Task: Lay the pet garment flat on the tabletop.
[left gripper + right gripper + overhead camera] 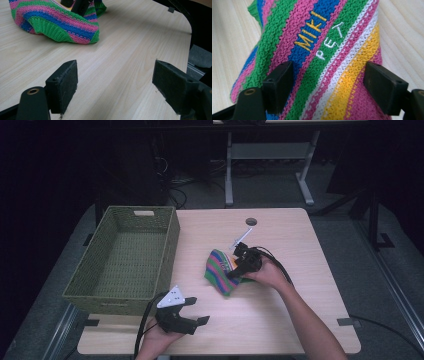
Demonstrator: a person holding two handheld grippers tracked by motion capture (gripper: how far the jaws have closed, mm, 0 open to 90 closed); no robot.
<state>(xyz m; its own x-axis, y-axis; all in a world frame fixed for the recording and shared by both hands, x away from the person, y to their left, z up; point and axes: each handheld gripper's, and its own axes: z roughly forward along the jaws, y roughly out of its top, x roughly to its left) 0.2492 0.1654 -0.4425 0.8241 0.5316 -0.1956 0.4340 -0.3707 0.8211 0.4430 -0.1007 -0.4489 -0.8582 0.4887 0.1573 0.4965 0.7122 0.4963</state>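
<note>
A pale wood-grain worktop (pixel 300 320) carries a green woven basket (pixel 125 262) along its left side, its long axis running near to far, with a handle slot in the far wall. Near the middle of the worktop lies a small striped knitted garment (pixel 220 270), bunched up, in bands of pink, green, blue, white and yellow.

The right gripper (pixel 239 270), held in the person's right hand (pixel 267 272), sits over the right part of the garment, its cable curling off over the hand. In the right gripper view its jaws stand wide apart, one on each side of the knit (pixel 322 62), with the cloth running between them; they do not pinch it. Embroidered on the stripes are the words "MIKI" in yellow and "PET" in white.

The left gripper (pixel 197 312) rests at the near edge of the worktop, just beside the basket's near right corner, held by the left hand (pixel 155 340), with the grey three-cornered plate (pixel 171 297) on top. In the left gripper view its jaws are spread apart above bare worktop (pixel 120 65) with nothing between them, and the garment (pixel 57 22) lies farther off, its green ribbed hem toward the camera, well apart from this gripper.
</note>
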